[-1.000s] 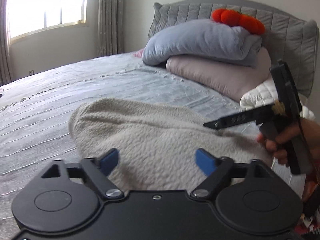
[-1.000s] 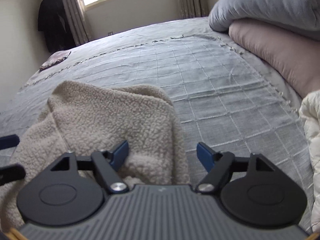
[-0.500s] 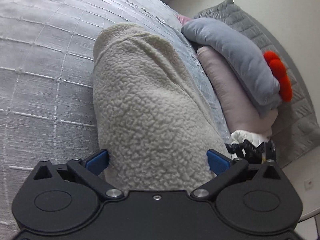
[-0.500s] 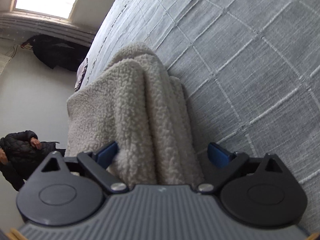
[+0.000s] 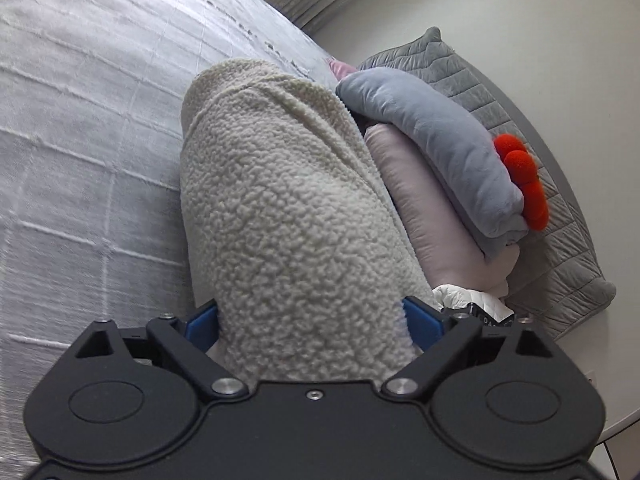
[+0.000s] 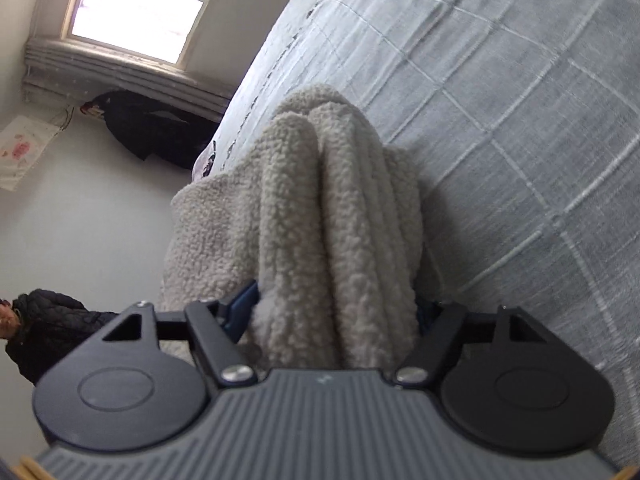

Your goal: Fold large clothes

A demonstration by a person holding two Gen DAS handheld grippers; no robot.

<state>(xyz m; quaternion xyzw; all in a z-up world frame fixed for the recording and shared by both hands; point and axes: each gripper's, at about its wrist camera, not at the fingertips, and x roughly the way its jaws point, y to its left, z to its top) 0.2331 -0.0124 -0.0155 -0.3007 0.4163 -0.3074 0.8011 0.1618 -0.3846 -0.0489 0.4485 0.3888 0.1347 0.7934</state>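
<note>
My left gripper [image 5: 312, 320] is clamped on a thick fold of the cream fleece garment [image 5: 280, 200], which bulges between its blue pads; my right gripper [image 6: 336, 308] grasps another bunched, layered part of the same garment. The fleece hangs over the grey quilted bed [image 6: 500, 100], towards the headboard end near the stacked grey pillow [image 5: 432, 140] and pink pillow [image 5: 432, 216].

Bedspread [image 5: 80, 160] open left of fleece [image 5: 288, 220]; pillows [image 5: 440, 168] crowd right side.
</note>
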